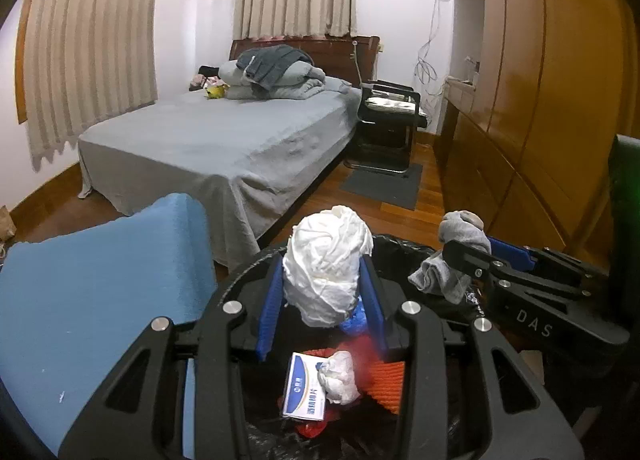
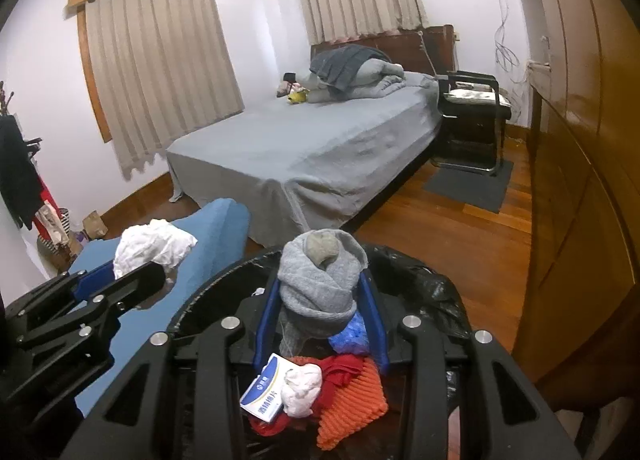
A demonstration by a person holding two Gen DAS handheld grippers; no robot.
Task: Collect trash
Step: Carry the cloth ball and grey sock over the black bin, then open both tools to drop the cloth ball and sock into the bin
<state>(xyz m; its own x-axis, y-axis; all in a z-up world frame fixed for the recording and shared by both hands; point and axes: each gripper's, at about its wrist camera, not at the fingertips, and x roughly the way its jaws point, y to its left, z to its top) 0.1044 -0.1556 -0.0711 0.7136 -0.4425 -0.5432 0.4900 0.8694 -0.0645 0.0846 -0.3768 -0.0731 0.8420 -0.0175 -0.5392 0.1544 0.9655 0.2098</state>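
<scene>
Black-lined trash bin (image 1: 404, 244) sat right under both your grippers: left gripper (image 1: 324, 300) pinching a crumpled white paper wad (image 1: 326, 260), right gripper (image 2: 320, 308) clamping a grey sock (image 2: 320, 280). Drop-off step; next you'd just spread both jaws.

You are seeing "DAS" on the right gripper (image 1: 456, 260) at right; the white-and-blue box (image 1: 303, 392) print is staying unreadable.
</scene>
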